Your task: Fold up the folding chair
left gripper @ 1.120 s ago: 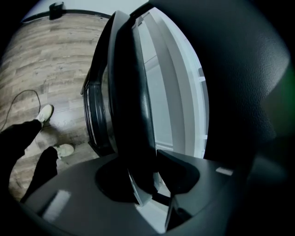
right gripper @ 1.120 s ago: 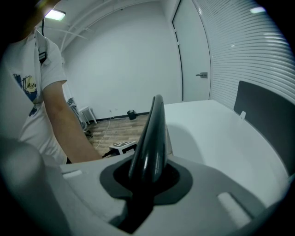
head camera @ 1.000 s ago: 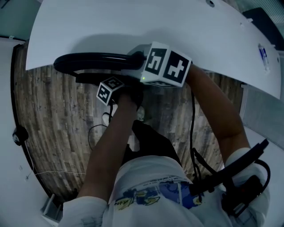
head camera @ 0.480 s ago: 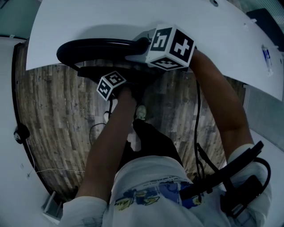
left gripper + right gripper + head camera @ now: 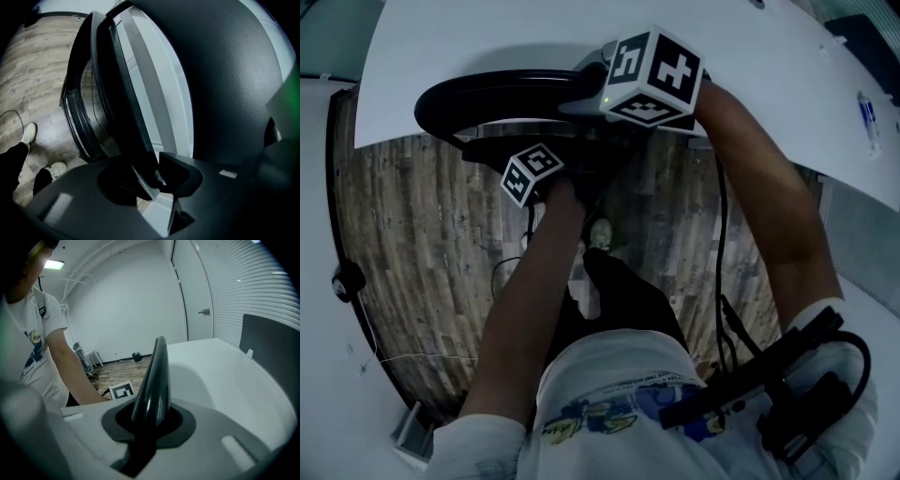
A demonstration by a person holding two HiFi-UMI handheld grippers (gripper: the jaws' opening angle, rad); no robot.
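Note:
The black folding chair [image 5: 487, 89] stands at the white table's edge, its curved backrest rim uppermost in the head view. My right gripper [image 5: 598, 92] is shut on that rim, which rises as a glossy black edge [image 5: 154, 380] out of the right gripper [image 5: 149, 420]. Just below it, my left gripper [image 5: 546, 161] is shut on a thin black edge of the chair [image 5: 122, 108], pinched in the left gripper [image 5: 152, 176]. A wide textured black chair panel [image 5: 234, 84] fills the right of the left gripper view.
The white table [image 5: 581, 28] lies right behind the chair and also shows in the right gripper view [image 5: 225, 380]. Below the chair are a wood floor, the person's shoes [image 5: 598, 234] and a thin cable [image 5: 502, 277]. A wall and a door stand beyond.
Both grippers and the chair's backrest have shifted up the head view, farther over the table's edge. Both grips are unchanged.

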